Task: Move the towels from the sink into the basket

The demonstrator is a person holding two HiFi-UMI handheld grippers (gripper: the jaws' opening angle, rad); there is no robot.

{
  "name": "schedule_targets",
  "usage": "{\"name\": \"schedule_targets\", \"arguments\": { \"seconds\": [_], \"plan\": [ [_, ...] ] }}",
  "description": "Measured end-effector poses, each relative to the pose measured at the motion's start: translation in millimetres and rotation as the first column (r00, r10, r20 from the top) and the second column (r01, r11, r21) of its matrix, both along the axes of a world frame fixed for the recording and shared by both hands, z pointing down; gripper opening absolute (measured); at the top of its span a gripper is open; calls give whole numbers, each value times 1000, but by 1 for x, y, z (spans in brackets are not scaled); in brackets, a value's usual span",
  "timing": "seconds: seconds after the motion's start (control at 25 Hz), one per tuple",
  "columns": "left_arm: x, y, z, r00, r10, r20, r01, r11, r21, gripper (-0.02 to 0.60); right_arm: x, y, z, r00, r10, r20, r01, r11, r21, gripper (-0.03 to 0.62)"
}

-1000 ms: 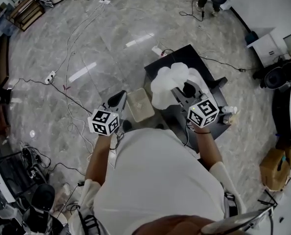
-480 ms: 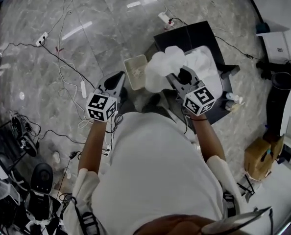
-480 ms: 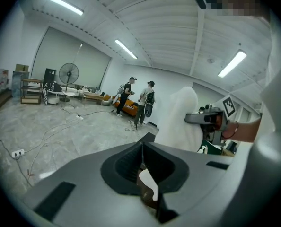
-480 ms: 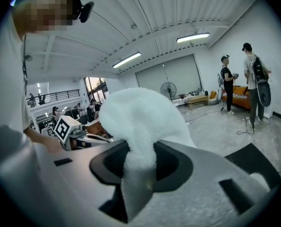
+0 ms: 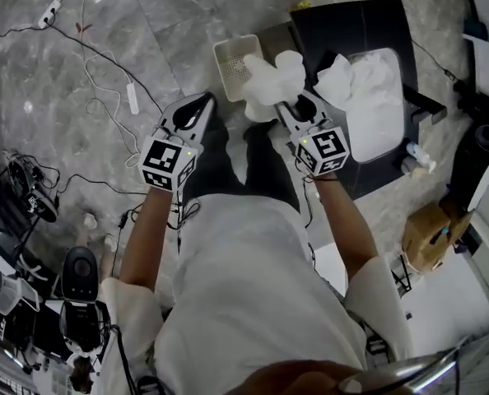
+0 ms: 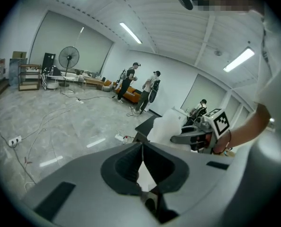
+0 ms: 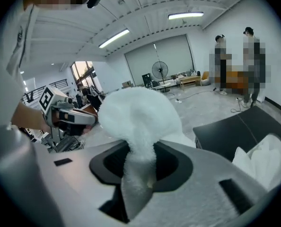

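Observation:
My right gripper is shut on a fluffy white towel, which bulges out past the jaws and hangs over the right edge of the cream basket on the floor. In the right gripper view the towel fills the gap between the jaws of this gripper. More white towels lie bunched in the sink on the black stand, to the right of the gripper. My left gripper hovers left of the basket, its jaws shut with nothing held.
Cables and a power strip trail over the marble floor to the left. A cardboard box stands at the right. Several people and a fan are far across the room.
Both grippers have come down. The right one has carried the towel from above the black stand leftward to the basket's edge. The basket and sink now sit closer to the grippers.

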State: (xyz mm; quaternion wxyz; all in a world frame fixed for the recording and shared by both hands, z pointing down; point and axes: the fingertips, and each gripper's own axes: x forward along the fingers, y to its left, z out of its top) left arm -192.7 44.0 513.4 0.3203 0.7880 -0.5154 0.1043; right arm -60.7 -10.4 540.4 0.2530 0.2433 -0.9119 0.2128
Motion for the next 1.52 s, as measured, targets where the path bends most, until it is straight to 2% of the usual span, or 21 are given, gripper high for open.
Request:
{"name": "schedule_targets", "arguments": {
  "seconds": [0.16, 0.48, 0.72, 0.88, 1.0, 1.16, 1.36, 1.52],
  "plan": [
    [8, 4, 72, 999, 22, -29, -25, 996, -83, 12, 5, 1, 96, 996, 26, -86, -31, 998, -55, 124],
    [23, -9, 236, 997, 56, -57, -65, 982, -175, 12, -2, -15, 313, 977, 32, -209, -65, 986, -154, 126],
    [37, -4, 358, 996, 66, -61, -79, 970, -229, 12, 6, -17, 464, 949, 94, -300, -166, 961, -223, 131],
    [50, 4, 426, 994, 100, -47, -110, 950, -291, 12, 23, -12, 537, 906, 110, -408, -219, 948, -232, 230],
    [58, 18, 455, 989, 142, -36, -145, 930, -336, 12, 29, 1, 556, 896, 106, -431, -224, 946, -234, 253],
    [65, 31, 454, 985, 168, -45, -173, 920, -353, 12, 32, 18, 548, 905, 94, -416, -216, 942, -257, 265],
    [64, 28, 442, 979, 204, -9, -194, 914, -355, 12, 34, 13, 524, 910, 85, -406, -201, 947, -251, 265],
    [57, 29, 417, 983, 182, 20, -163, 921, -355, 12, 29, 10, 485, 922, 75, -379, -176, 955, -239, 242]
  ]
}}
